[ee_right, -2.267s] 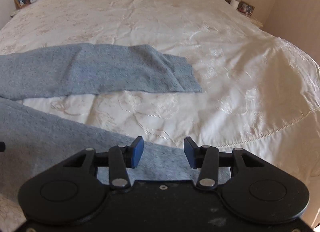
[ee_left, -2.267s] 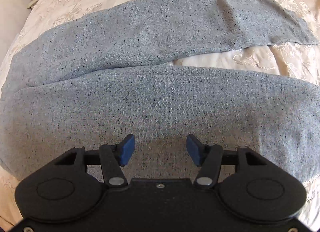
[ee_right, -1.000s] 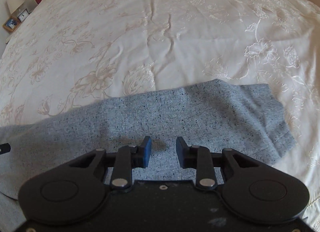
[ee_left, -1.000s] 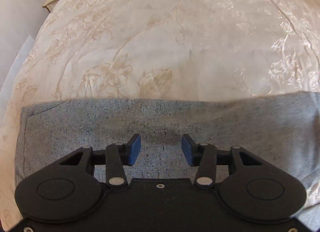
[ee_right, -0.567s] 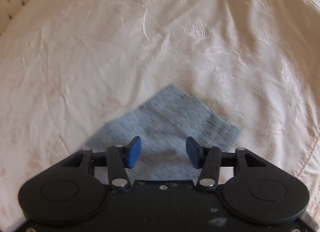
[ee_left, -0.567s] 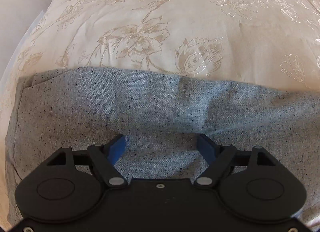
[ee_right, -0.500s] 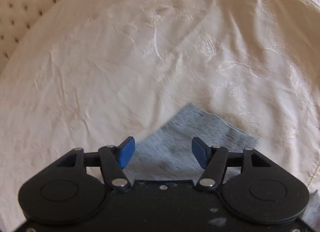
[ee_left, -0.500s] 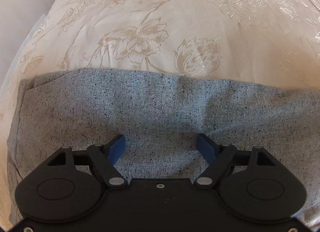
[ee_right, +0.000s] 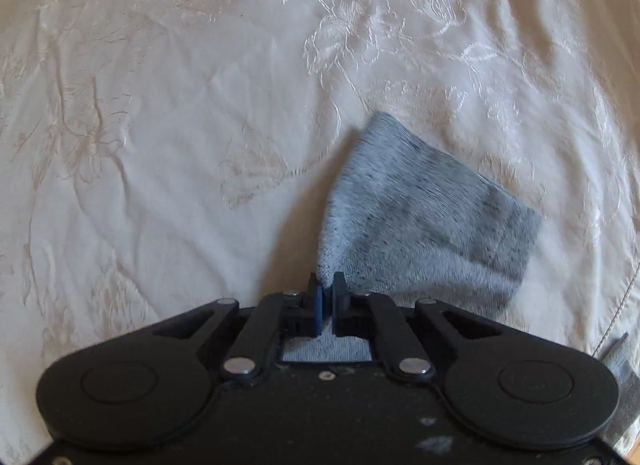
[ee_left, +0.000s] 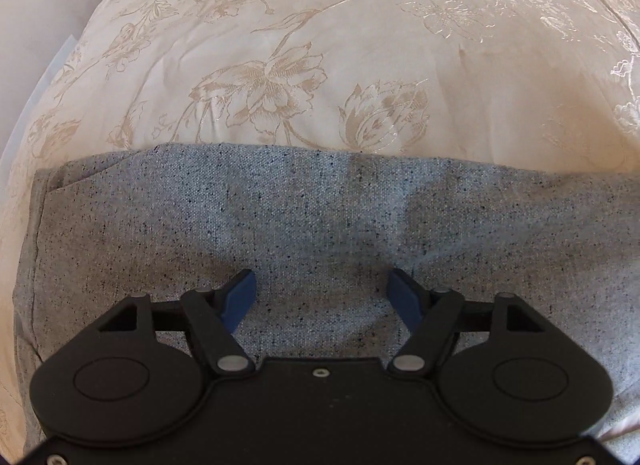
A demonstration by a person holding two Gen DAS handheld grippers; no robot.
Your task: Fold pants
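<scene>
The grey speckled pants (ee_left: 320, 225) lie flat on the cream bedspread, folded lengthwise, with their waist end at the left in the left wrist view. My left gripper (ee_left: 322, 297) is open just above the cloth, its blue pads (ee_left: 240, 297) wide apart and empty. In the right wrist view the leg end of the pants (ee_right: 420, 225) is lifted off the bed and blurred. My right gripper (ee_right: 328, 293) is shut on the edge of that leg end, with cloth pinched between the pads.
The cream embroidered bedspread (ee_left: 320, 45) fills both views beyond the pants. The bed's left edge and a wall (ee_left: 36, 5) show at the far left. A seam of the bedspread (ee_right: 624, 297) runs at the right.
My right gripper has closed on the leg end and lifted it, swinging the cloth. My left gripper stayed open over the waist part and moved slightly closer.
</scene>
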